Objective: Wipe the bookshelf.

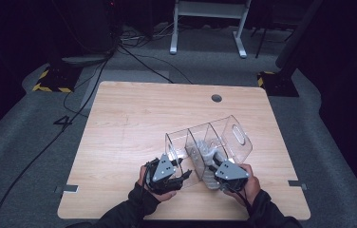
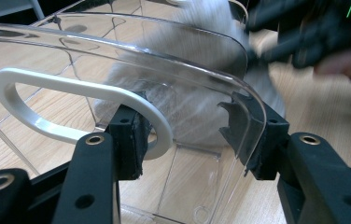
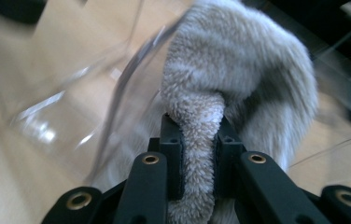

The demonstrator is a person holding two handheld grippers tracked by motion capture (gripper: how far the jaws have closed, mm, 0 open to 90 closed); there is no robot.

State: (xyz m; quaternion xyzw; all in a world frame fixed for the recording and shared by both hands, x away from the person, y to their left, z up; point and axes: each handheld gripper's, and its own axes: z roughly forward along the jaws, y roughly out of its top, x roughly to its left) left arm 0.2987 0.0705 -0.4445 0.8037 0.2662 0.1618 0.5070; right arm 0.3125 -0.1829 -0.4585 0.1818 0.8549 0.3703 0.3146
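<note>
A clear plastic bin with inner dividers lies tilted on the wooden table. My left gripper is shut on its near end. In the left gripper view, the left gripper has one pad at the white handle rim and the other on the bin's curved corner. My right gripper is shut on a fluffy grey cloth that reaches into the bin's middle compartment. In the right gripper view, the right gripper pinches a fold of the cloth beside a clear wall.
A round cable hole sits near the table's far edge. Small metal brackets stick out at the left and right edges. Beyond the table, cables cross the grey floor and a white frame stands there.
</note>
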